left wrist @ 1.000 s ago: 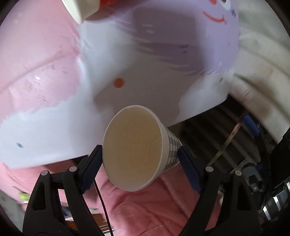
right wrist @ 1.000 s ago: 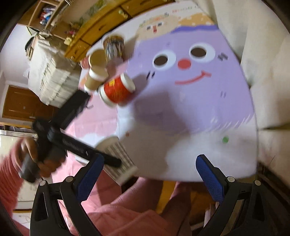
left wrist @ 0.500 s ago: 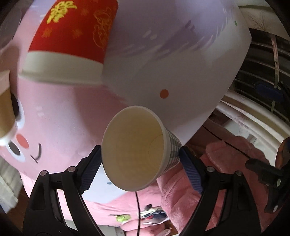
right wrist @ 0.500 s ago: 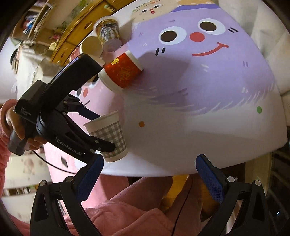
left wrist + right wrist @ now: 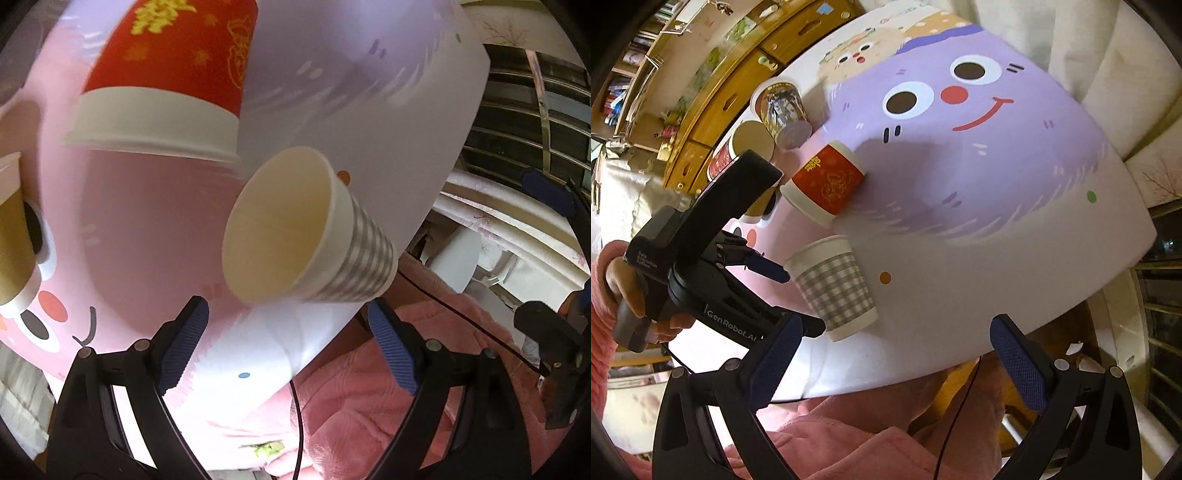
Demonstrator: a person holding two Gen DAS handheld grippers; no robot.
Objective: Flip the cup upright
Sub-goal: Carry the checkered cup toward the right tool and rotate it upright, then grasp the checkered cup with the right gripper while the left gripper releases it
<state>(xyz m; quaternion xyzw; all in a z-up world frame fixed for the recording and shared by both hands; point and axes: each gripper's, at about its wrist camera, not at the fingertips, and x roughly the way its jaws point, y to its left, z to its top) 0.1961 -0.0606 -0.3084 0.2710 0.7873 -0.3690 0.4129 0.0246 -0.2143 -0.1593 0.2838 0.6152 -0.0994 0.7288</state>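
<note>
I see the checked cup point(image 5: 834, 288) standing upright near the lower left of the table point(image 5: 1015, 258) in the right wrist view, its open mouth up and its base on the white part of the printed cover. In the left wrist view the same cup point(image 5: 306, 232) sits in the middle of the frame, just ahead of my left gripper point(image 5: 288, 343), mouth turned toward the lens so I look into it. That gripper's two blue pads are spread wide and I can see a gap between each of them and the cup wall; it has hold of nothing. From the right wrist camera the left gripper point(image 5: 783, 295) lies to the left of the cup, one finger tip by its rim and the other low beside its base.

My right gripper point(image 5: 897, 350) fills the bottom of its own frame, pads far apart and nothing between them, with the cup above and between the left pad and the centre.

A red cup point(image 5: 823, 184) lies on its side just above the checked one. Further up left stands a cup with a picture print point(image 5: 781, 107).
</note>
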